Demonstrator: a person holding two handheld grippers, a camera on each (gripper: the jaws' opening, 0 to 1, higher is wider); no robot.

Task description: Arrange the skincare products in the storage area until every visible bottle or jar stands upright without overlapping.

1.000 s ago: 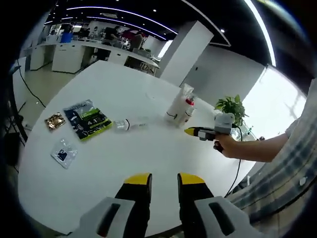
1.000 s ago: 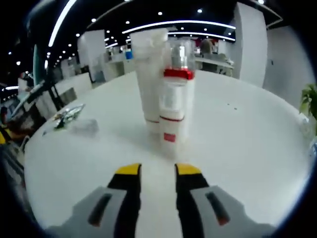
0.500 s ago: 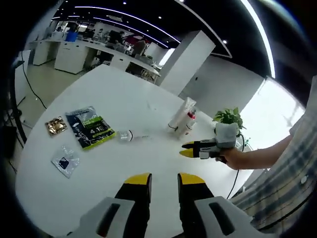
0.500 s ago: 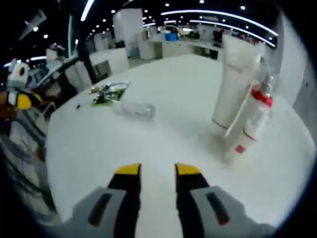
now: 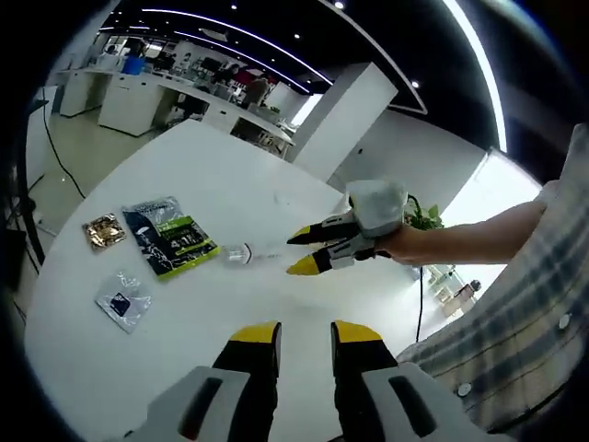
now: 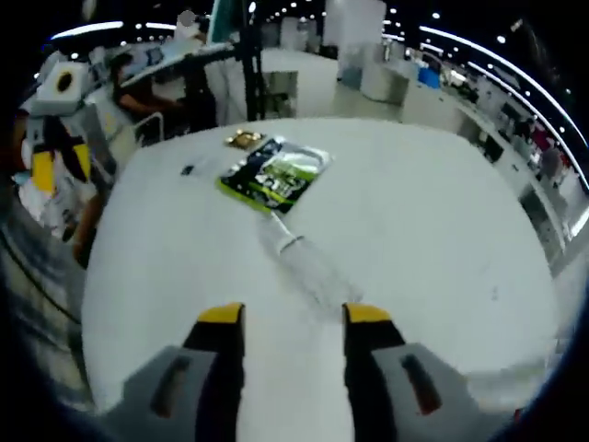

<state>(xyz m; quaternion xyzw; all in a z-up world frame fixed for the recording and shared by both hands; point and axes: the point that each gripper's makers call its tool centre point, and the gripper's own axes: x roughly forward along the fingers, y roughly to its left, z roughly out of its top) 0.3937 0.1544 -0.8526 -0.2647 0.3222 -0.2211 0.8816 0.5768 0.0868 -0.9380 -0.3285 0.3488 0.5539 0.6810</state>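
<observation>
Right gripper view is looking down on the white counter (image 6: 442,230), where a clear bottle (image 6: 299,258) is lying on its side just ahead of the right gripper (image 6: 288,316), whose jaws are standing apart and holding nothing. Beyond the bottle a green-and-black packet (image 6: 273,175) is lying flat. Left gripper view is showing the left gripper (image 5: 305,332) hovering with jaws parted and empty.
</observation>
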